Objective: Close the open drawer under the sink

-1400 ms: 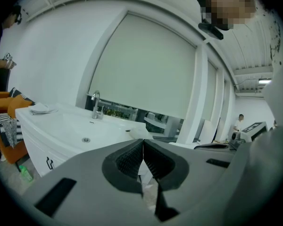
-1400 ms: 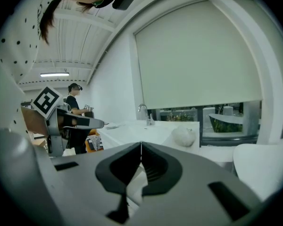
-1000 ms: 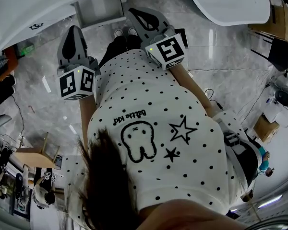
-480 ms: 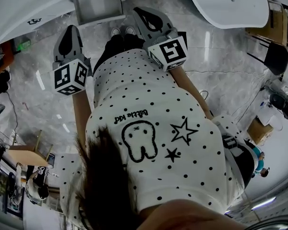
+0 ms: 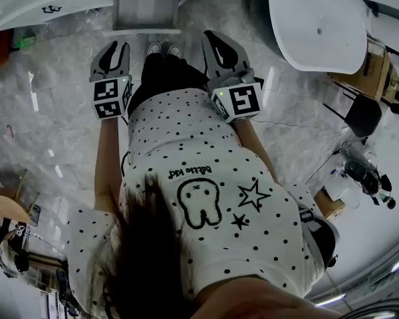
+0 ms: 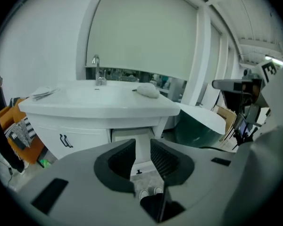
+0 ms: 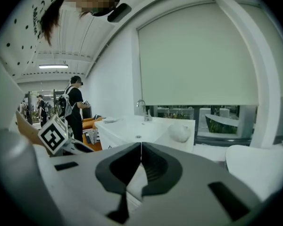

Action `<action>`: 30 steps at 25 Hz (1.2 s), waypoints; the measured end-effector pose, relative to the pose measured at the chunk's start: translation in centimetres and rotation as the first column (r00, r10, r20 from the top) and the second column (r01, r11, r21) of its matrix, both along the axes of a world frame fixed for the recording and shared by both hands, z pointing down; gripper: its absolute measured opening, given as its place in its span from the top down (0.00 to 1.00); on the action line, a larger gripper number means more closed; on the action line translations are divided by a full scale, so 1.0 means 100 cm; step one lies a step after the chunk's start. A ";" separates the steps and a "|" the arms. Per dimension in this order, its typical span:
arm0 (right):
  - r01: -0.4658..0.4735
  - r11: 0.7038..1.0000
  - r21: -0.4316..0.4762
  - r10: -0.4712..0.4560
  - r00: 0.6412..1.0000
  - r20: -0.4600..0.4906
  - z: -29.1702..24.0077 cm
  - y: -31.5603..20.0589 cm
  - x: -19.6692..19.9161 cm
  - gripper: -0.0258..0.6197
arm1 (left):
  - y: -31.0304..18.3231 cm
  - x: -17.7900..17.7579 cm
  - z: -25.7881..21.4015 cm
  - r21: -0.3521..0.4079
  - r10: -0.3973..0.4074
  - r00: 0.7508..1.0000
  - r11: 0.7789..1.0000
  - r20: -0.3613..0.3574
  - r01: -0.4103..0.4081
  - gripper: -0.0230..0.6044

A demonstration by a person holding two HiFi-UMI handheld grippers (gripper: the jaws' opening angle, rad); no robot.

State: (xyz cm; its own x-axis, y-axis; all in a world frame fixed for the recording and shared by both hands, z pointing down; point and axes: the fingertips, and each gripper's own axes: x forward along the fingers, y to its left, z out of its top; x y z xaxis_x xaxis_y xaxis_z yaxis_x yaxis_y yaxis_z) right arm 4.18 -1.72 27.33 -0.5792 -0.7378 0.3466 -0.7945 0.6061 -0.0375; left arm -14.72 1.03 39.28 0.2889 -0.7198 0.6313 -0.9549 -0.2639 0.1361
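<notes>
Drawer (image 5: 146, 12): rigid slider, likely light; push its flat front. Left gripper (image 5: 117, 48) jaws just opened, empty; right gripper (image 7: 140, 146) jaws clenched, empty.

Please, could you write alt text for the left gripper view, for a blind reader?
The left tool, its jaws apart after just opening and empty, points at the open drawer under a white sink with a faucet. The person's shoes show on the floor below.
</notes>
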 end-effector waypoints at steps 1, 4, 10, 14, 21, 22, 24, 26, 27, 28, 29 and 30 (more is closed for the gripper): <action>0.002 1.000 -0.003 -0.002 1.000 0.000 0.000 -0.001 -0.003 0.94 | 0.000 -0.003 0.012 -0.009 -0.005 1.000 1.000 0.009 0.005 0.81; 0.002 1.000 -0.019 -0.002 1.000 0.004 0.003 -0.001 -0.014 0.94 | 0.000 -0.011 0.041 -0.036 -0.019 0.999 0.999 0.032 0.020 0.81; -0.018 0.997 -0.077 0.019 1.000 0.009 0.017 0.005 -0.019 0.94 | -0.002 -0.001 0.124 -0.122 -0.033 0.999 0.992 0.032 0.036 0.83; -0.053 0.993 -0.103 0.054 0.999 0.004 0.025 0.005 -0.012 0.94 | -0.003 0.020 0.182 -0.215 -0.007 1.000 0.976 0.012 0.009 0.83; -0.095 0.980 -0.177 0.096 0.995 -0.001 0.056 0.006 -0.012 0.94 | -0.013 0.032 0.249 -0.308 -0.037 0.999 0.951 -0.026 0.027 0.80; -0.097 0.977 -0.192 0.098 0.995 -0.003 0.063 0.007 -0.014 0.94 | -0.014 0.033 0.259 -0.320 -0.046 0.999 0.947 -0.029 0.034 0.79; -0.105 0.971 -0.216 0.106 0.994 -0.006 0.074 0.009 -0.016 0.94 | -0.012 0.036 0.275 -0.344 -0.053 0.998 0.938 -0.042 0.036 0.78; -0.114 0.965 -0.235 0.114 0.993 -0.011 0.083 0.012 -0.018 0.94 | -0.011 0.039 0.288 -0.353 -0.054 0.997 0.935 -0.050 0.033 0.76; -0.118 0.963 -0.243 0.119 0.993 -0.013 0.087 0.014 -0.019 0.94 | -0.012 0.038 0.293 -0.352 -0.056 0.997 0.935 -0.048 0.036 0.75; -0.123 0.960 -0.251 0.123 0.992 -0.013 0.092 0.014 -0.020 0.94 | -0.013 0.037 0.299 -0.349 -0.058 0.997 0.936 -0.044 0.039 0.74; -0.128 0.958 -0.258 0.129 0.992 -0.012 0.098 0.015 -0.022 0.94 | -0.016 0.036 0.304 -0.342 -0.060 0.997 0.939 -0.039 0.043 0.73; -0.133 0.955 -0.264 0.136 0.991 -0.009 0.103 0.014 -0.023 0.94 | -0.019 0.034 0.308 -0.332 -0.061 0.998 0.942 -0.034 0.046 0.73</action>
State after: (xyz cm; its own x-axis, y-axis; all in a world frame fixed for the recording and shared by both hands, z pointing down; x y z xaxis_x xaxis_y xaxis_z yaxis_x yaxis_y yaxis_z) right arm 1.86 -0.30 37.60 -0.4850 -0.6927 0.5338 -0.8669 0.4612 -0.1892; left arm -11.28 -0.88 70.12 0.2885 -0.4875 0.8241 -0.9575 -0.1460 0.2488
